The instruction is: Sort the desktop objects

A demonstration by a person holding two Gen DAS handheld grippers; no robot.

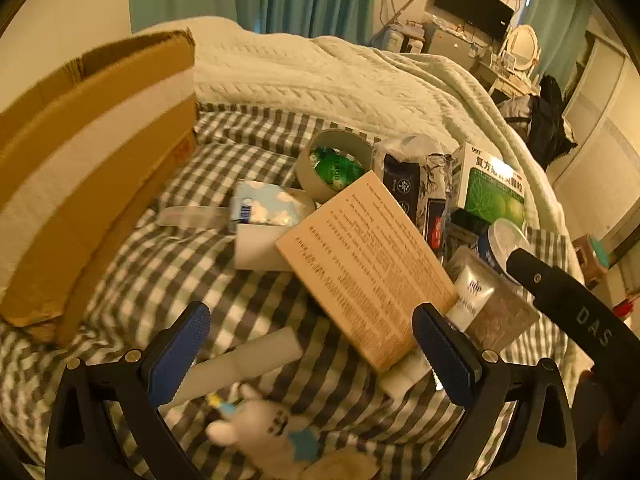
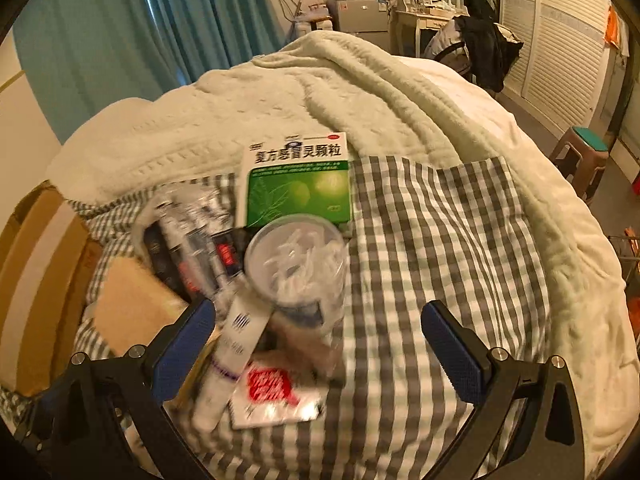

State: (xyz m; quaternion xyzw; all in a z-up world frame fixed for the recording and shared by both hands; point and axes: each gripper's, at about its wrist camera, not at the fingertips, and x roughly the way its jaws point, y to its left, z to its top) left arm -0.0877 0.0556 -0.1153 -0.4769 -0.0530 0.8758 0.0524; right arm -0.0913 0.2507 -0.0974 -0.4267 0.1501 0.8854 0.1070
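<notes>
Both grippers spread wide, holding nothing; the left gripper (image 1: 312,354) hangs over a tan printed box (image 1: 366,268) on the checked bed sheet (image 1: 192,276), long axis running up-left from its right finger; the right gripper (image 2: 318,350) is nearer the clear tub (image 2: 296,262); the green medicine box (image 2: 298,180) reads "灵颗粒"; other lettering too blurred.

both wrist views: steep downward, close | shared: medicine box (image 1: 494,188) (image 2: 298,184)
</notes>
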